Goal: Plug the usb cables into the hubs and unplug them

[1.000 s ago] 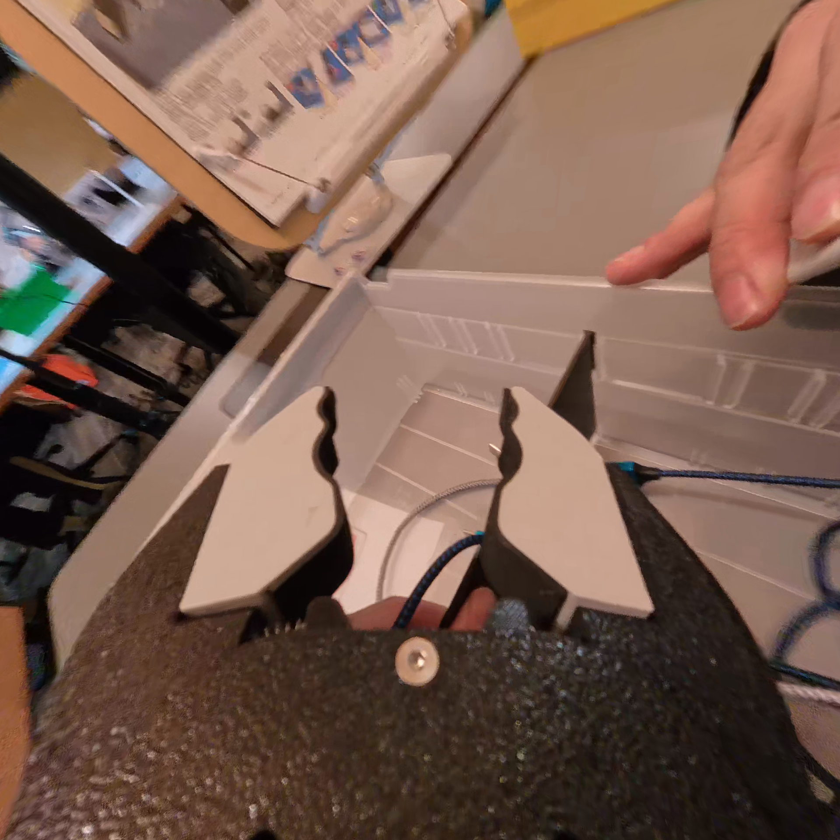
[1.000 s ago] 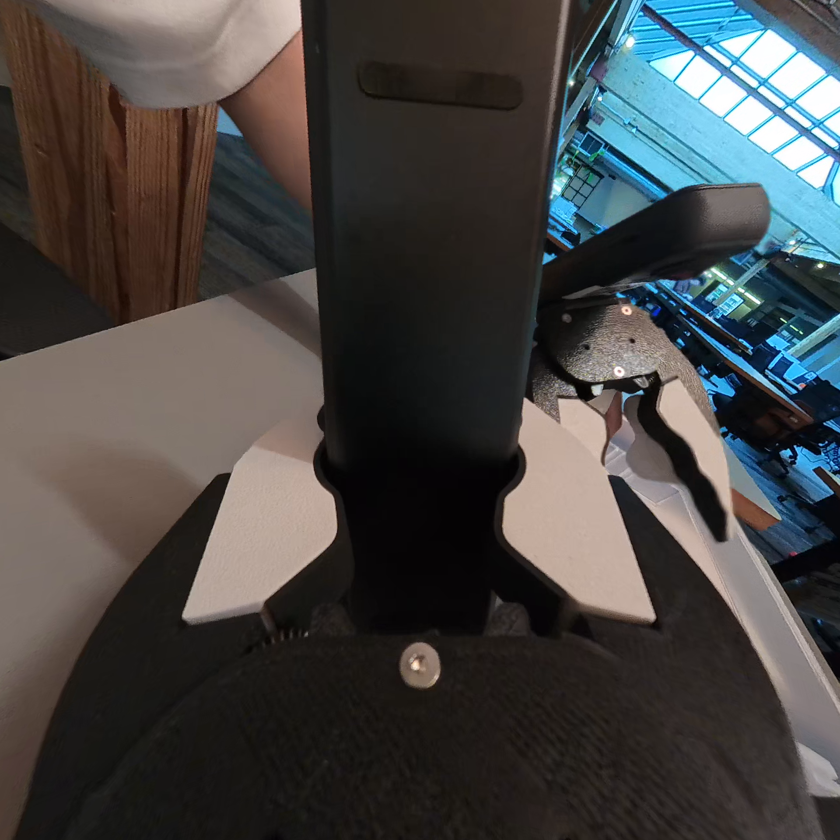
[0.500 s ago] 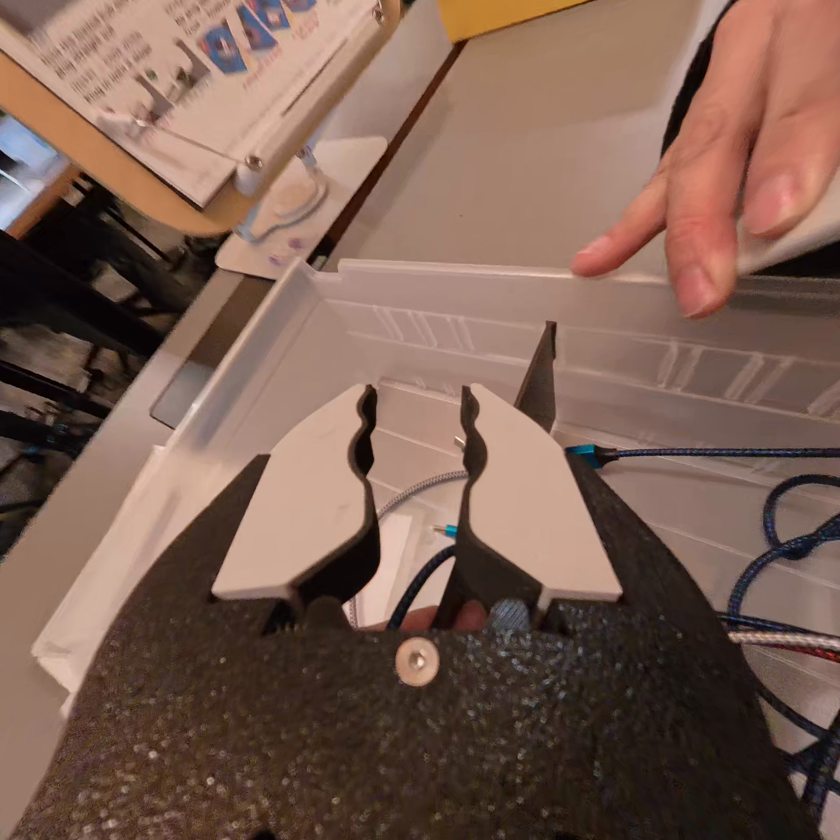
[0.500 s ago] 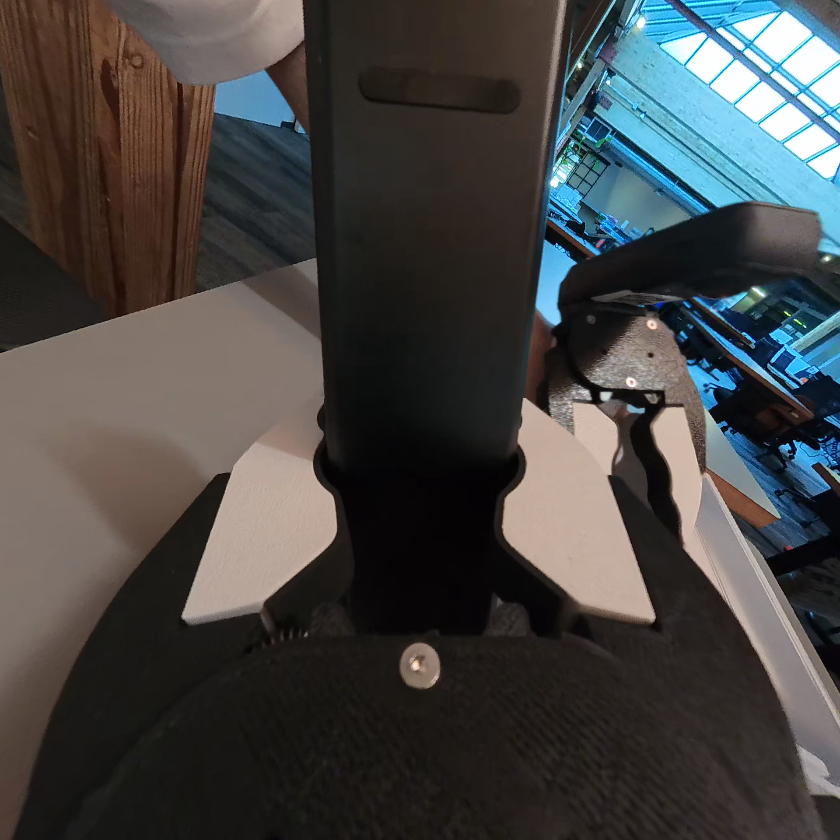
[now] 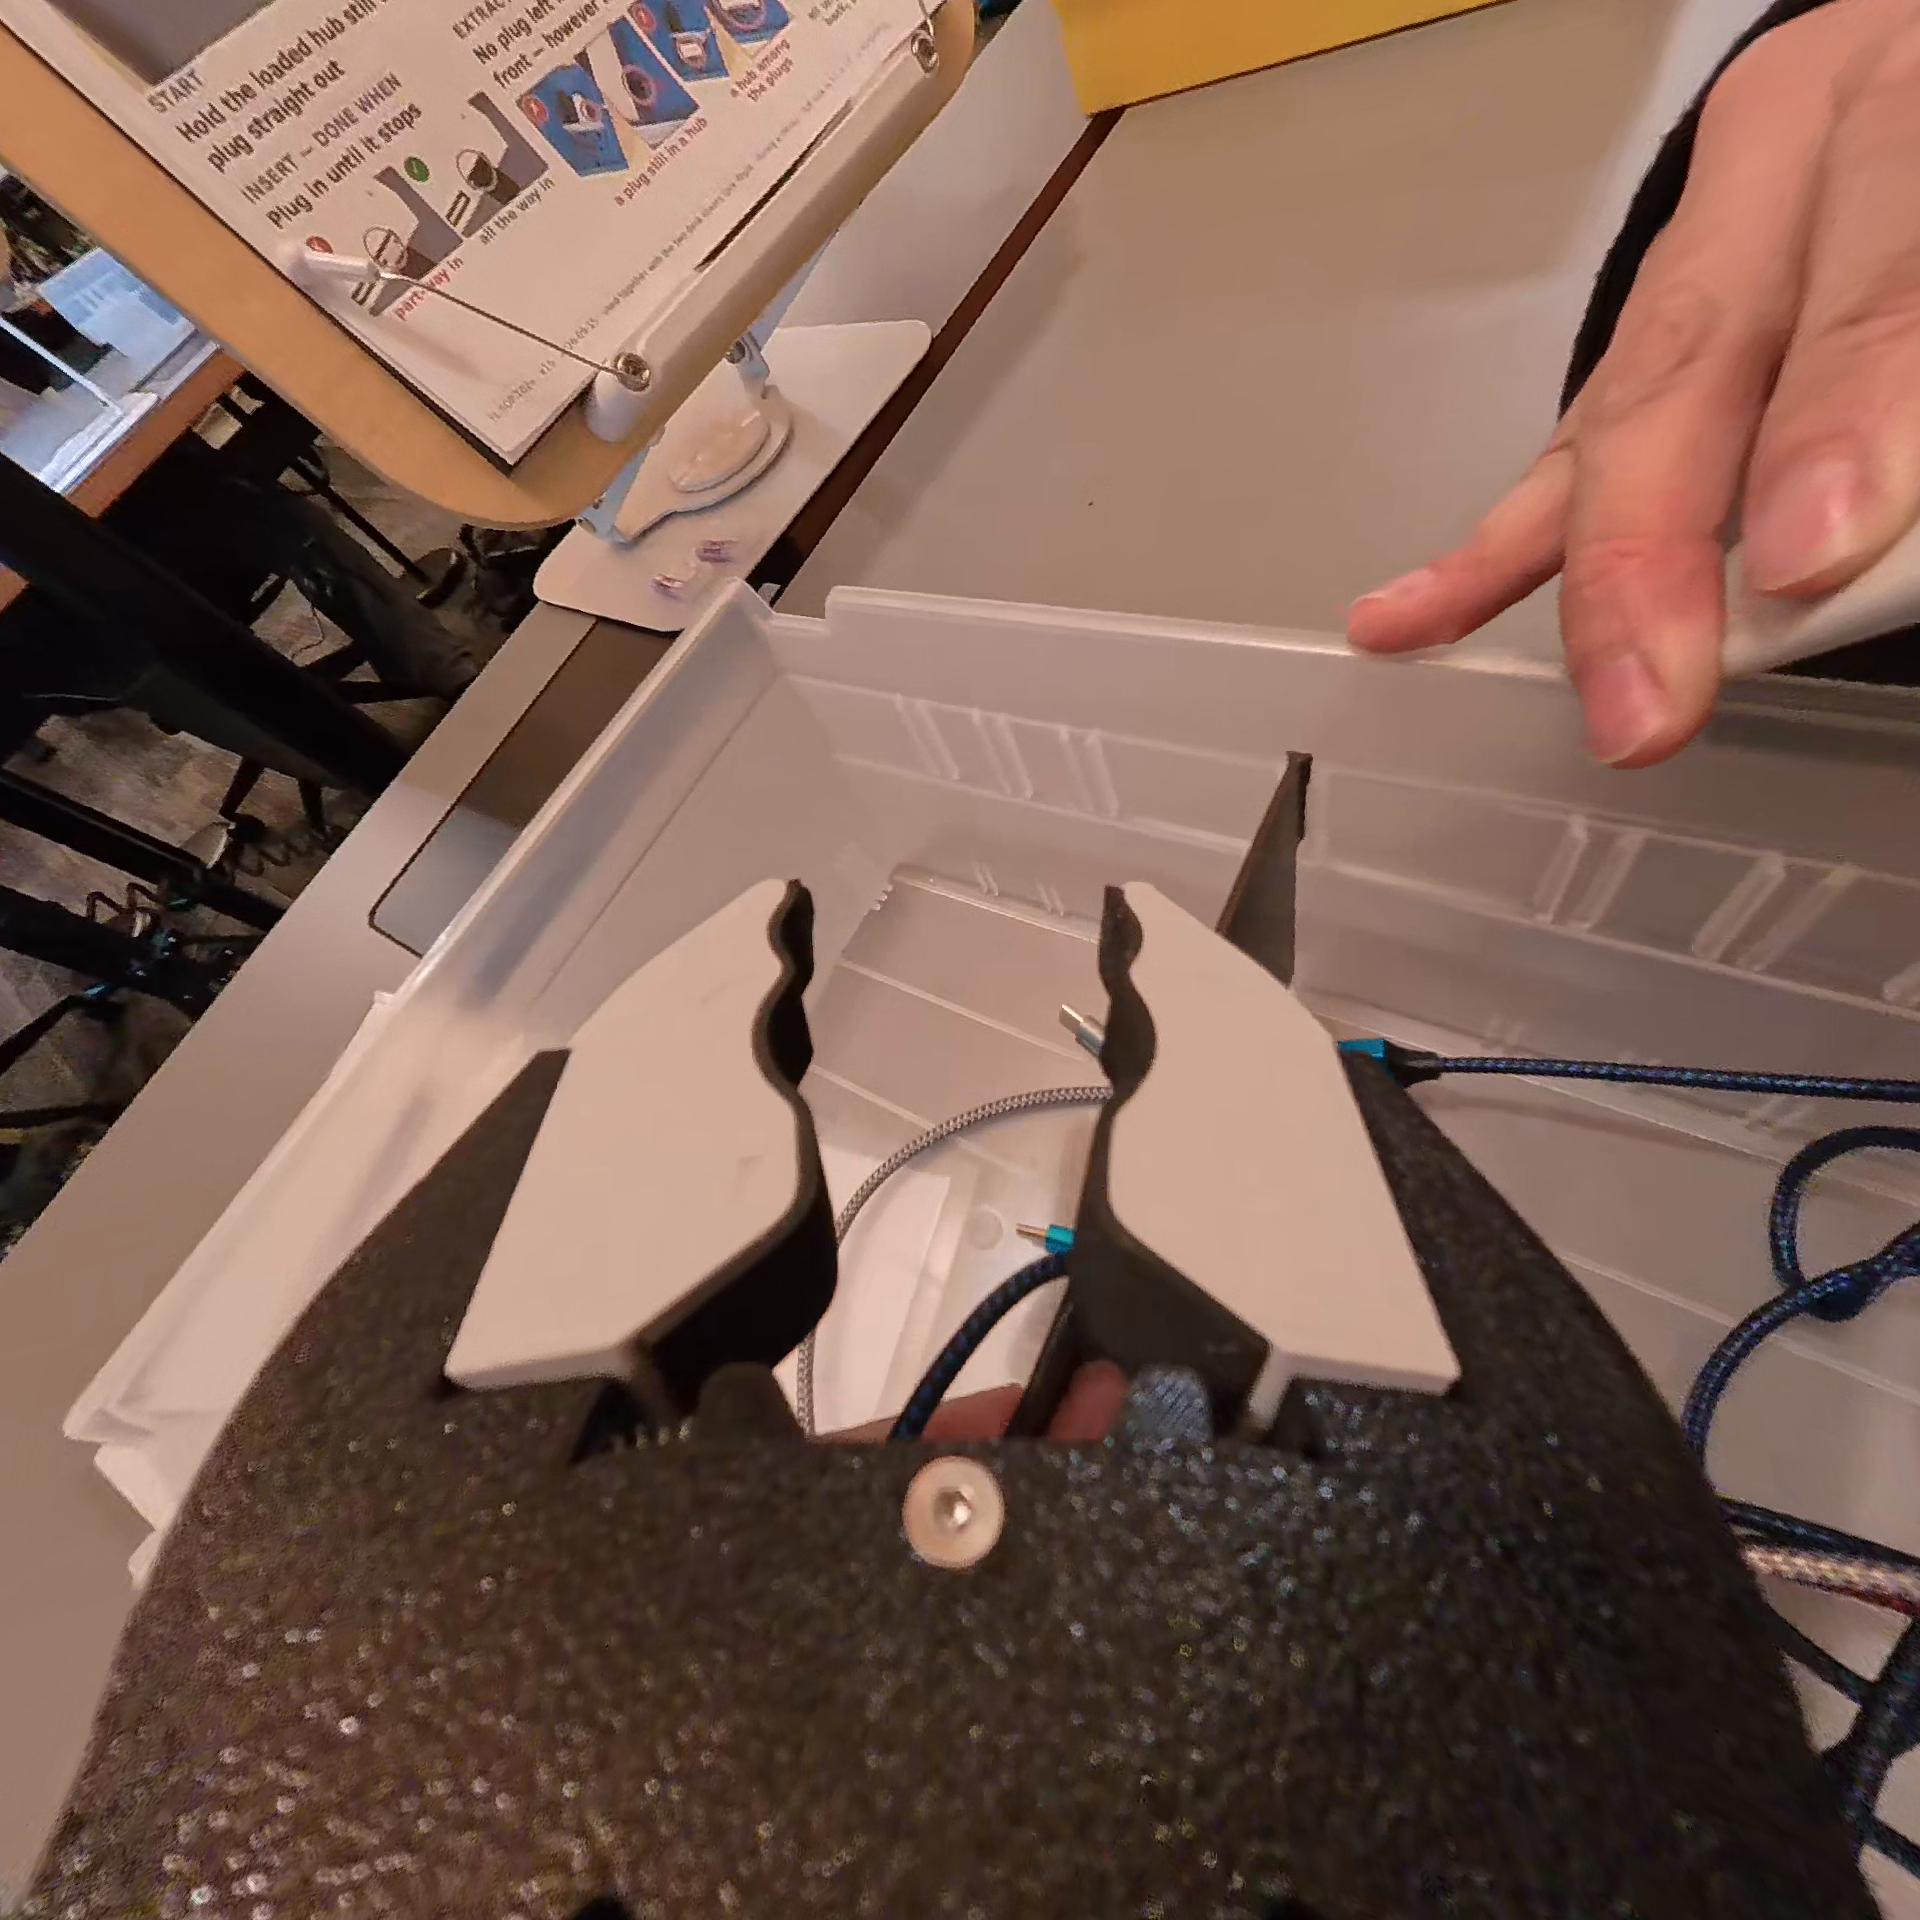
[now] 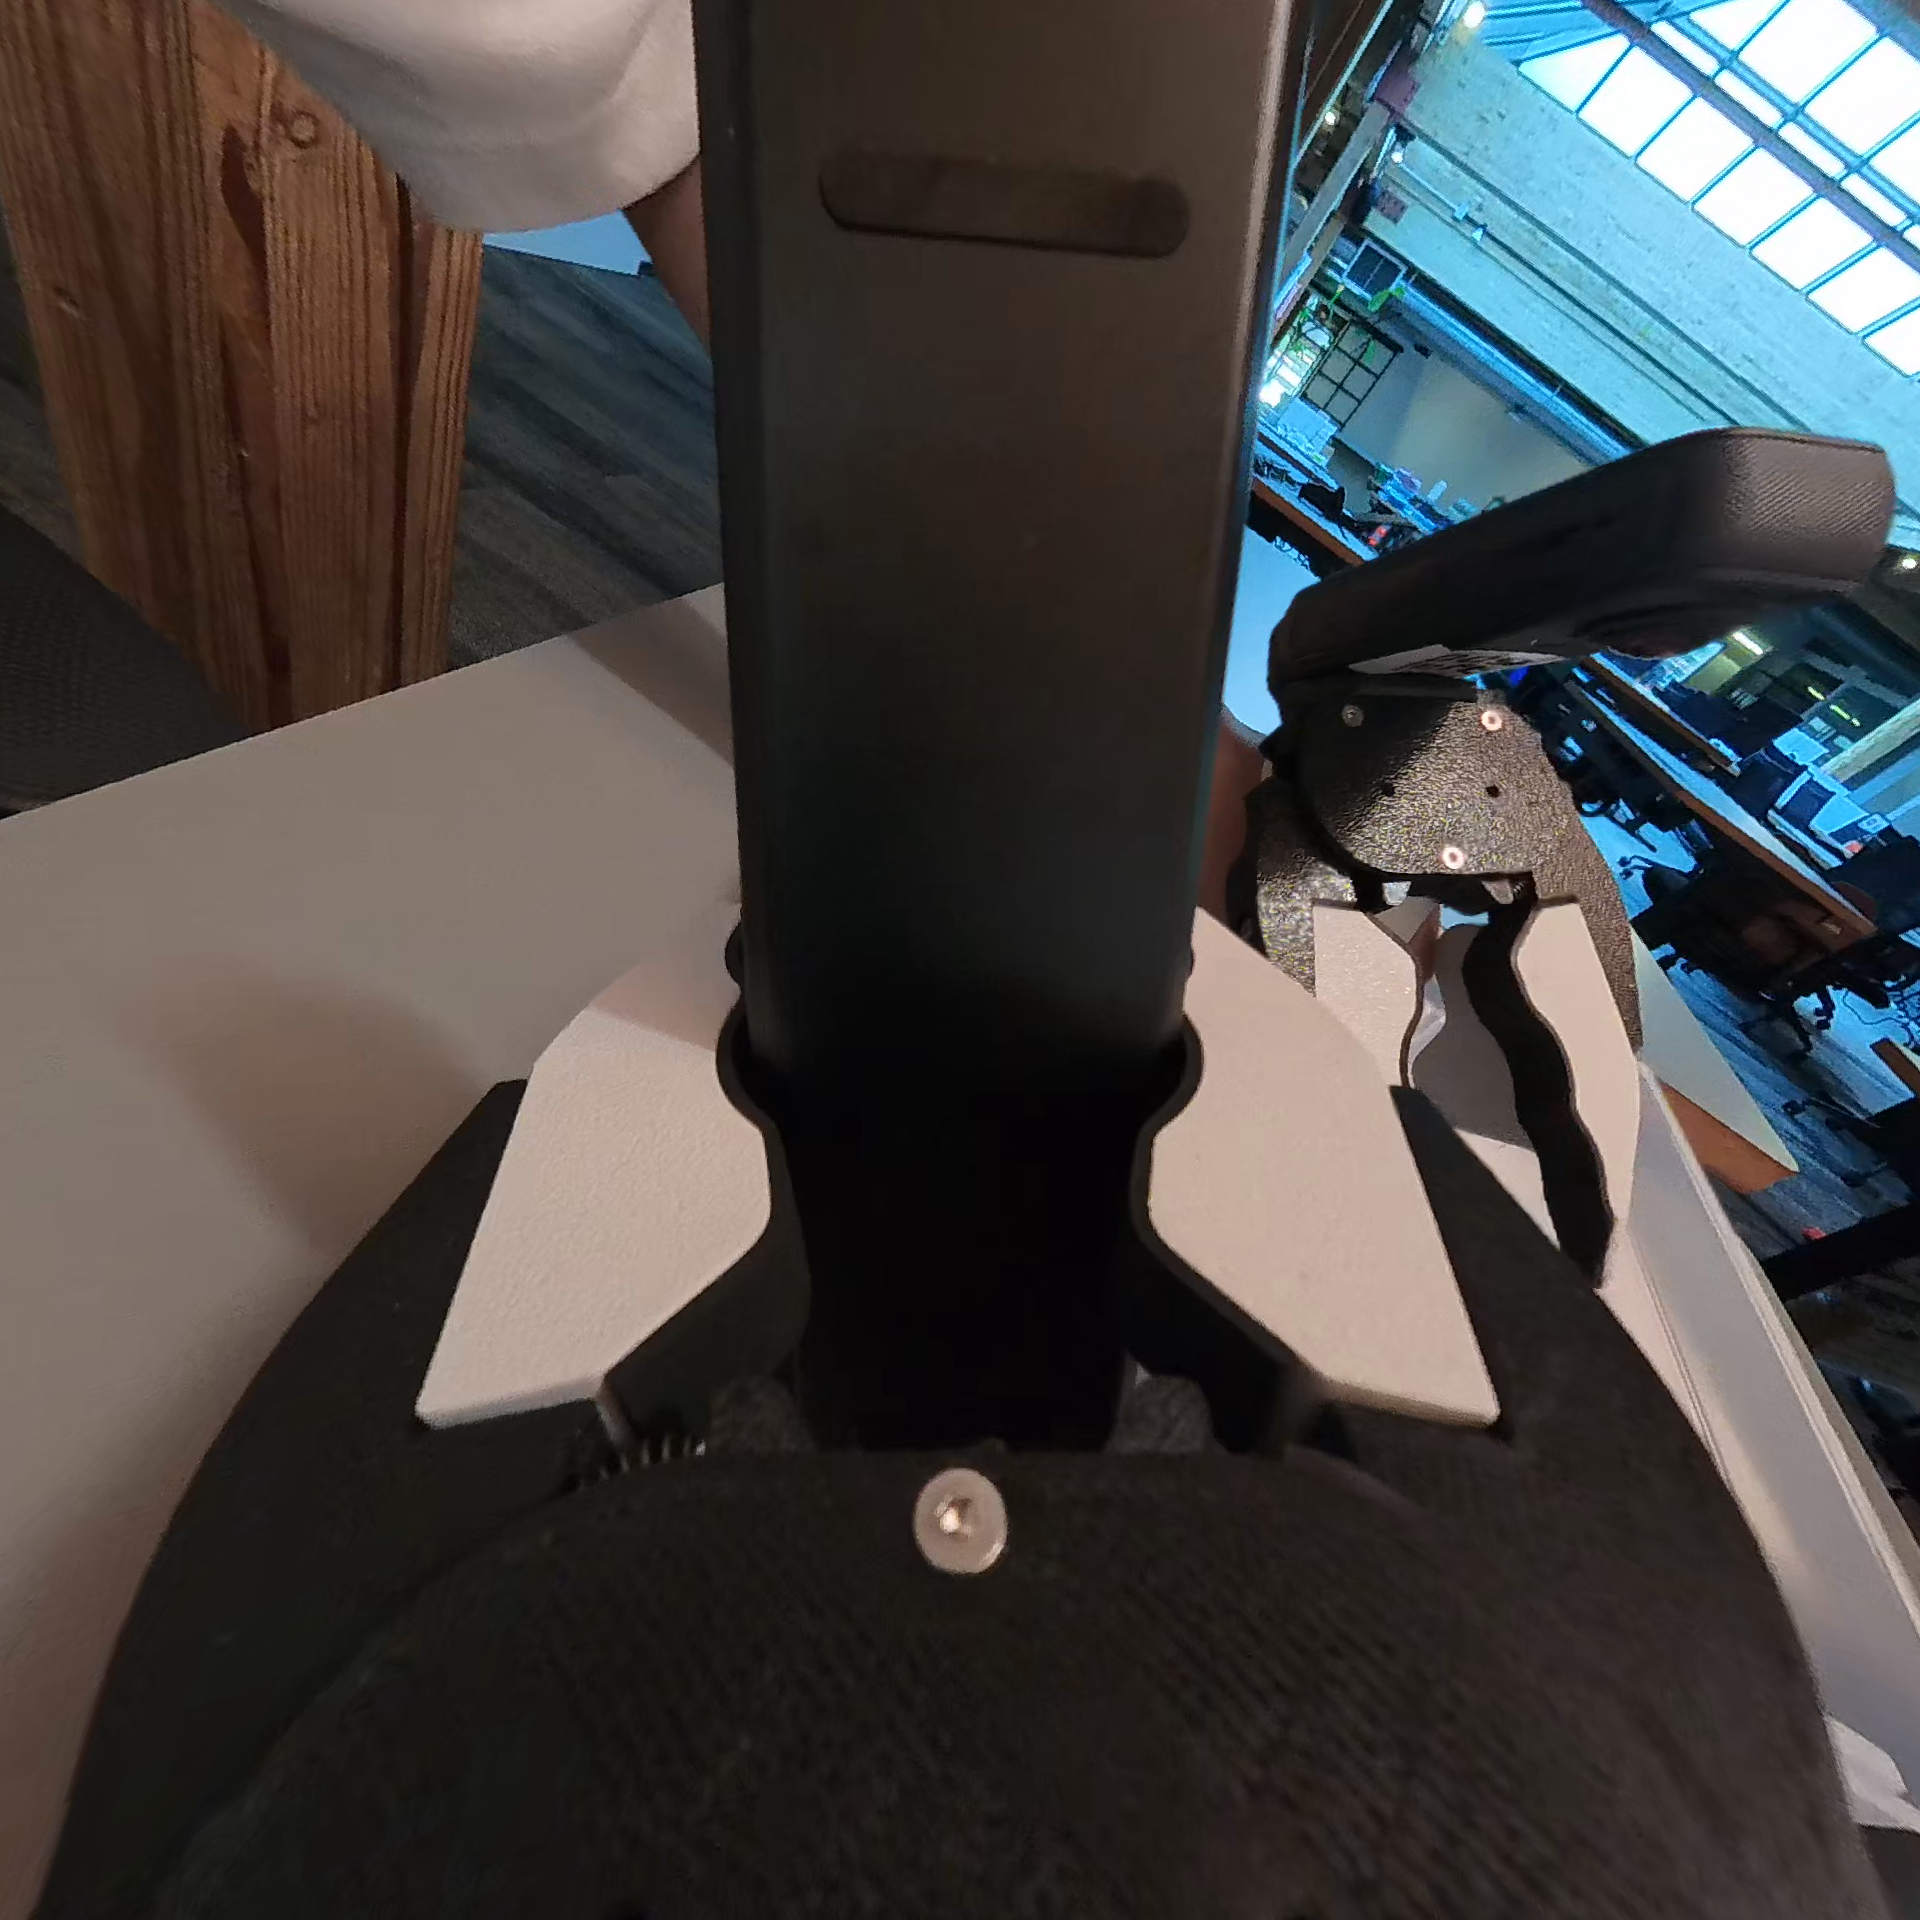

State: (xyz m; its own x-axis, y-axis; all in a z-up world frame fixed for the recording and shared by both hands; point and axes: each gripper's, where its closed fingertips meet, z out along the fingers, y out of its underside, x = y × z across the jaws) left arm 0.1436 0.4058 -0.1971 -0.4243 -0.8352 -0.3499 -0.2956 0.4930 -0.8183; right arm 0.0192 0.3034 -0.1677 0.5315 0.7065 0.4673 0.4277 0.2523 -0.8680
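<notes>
Above bin (image 5: pixel 623 831) left gripper (image 5: pixel 956 925) agape; right gripper (image 6: pixel 961 1029) clamps hub (image 6: pixel 987 623).

**Lighting and image quality, both wrist views**

Left wrist view: even, soft indoor light; the translucent bin (image 5: pixel 1039 665) is bright without glare, and shadows inside it are faint. The hand (image 5: pixel 1714 436) at upper right is slightly blurred. Straight edges bow toward the frame borders. Right wrist view: strongly backlit; blue-tinted skylights (image 6: pixel 1766 135) at upper right leave the black hub (image 6: pixel 987 623) at centre nearly featureless. A soft shadow falls on the white table (image 6: pixel 312 935) at left.
</notes>
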